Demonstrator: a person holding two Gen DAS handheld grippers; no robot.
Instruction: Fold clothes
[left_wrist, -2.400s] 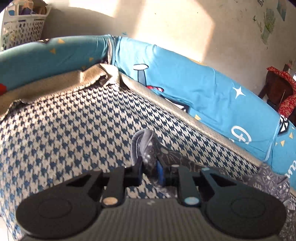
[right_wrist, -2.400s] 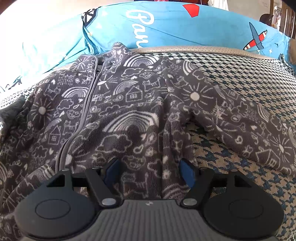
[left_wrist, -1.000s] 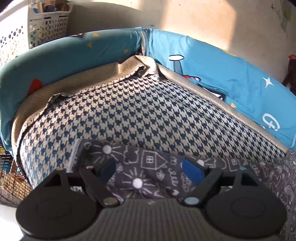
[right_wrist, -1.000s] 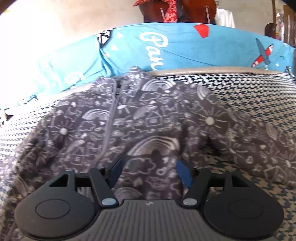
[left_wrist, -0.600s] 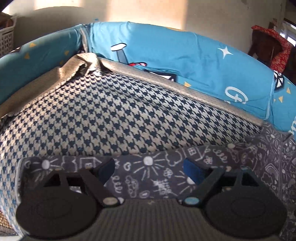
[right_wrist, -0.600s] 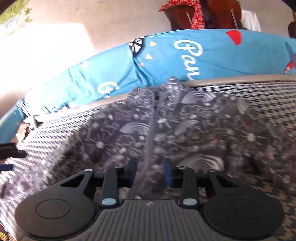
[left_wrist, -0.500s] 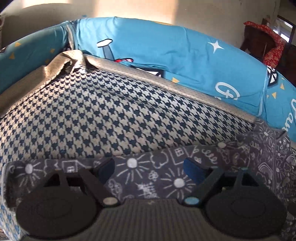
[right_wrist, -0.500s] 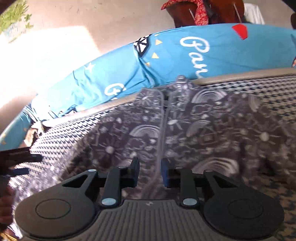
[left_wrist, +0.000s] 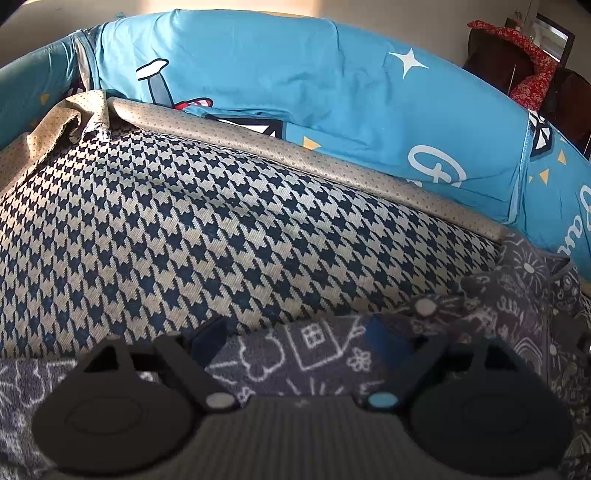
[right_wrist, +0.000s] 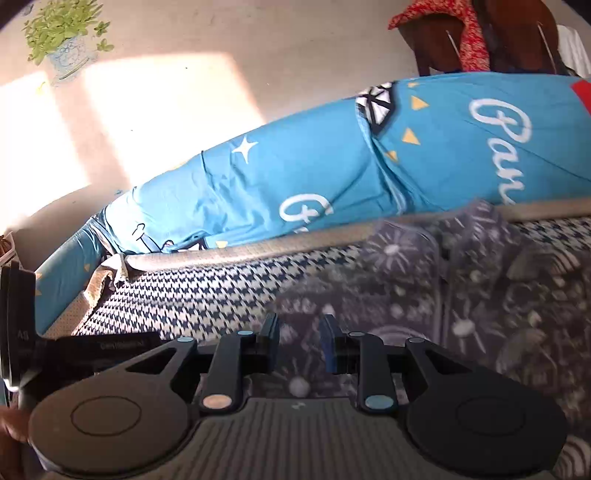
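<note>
A dark grey fleece jacket (right_wrist: 480, 295) with white doodle prints and a front zip lies on a houndstooth blanket (left_wrist: 221, 229). One sleeve (left_wrist: 314, 354) stretches flat along the near edge. My left gripper (left_wrist: 295, 339) hovers over that sleeve with its jaws wide and still opening; the sleeve lies beneath them, not pinched. My right gripper (right_wrist: 299, 339) is at the jacket's lower left part, its jaws drawn narrow with fleece between the pads. The picture there is blurred. The left gripper's black body (right_wrist: 22, 332) shows at the far left of the right wrist view.
Blue printed cushions (left_wrist: 332, 92) rise behind the blanket along a beige border (left_wrist: 332, 162). A dark wooden chair with a red cloth (right_wrist: 472, 37) stands beyond them. A sunlit wall with a plant decal (right_wrist: 59, 37) is behind. The blanket (right_wrist: 207, 295) left of the jacket is bare.
The left gripper let go of the sleeve end, slid right along the flat sleeve and spread its jaws. The right jaws narrowed onto the jacket and swung left.
</note>
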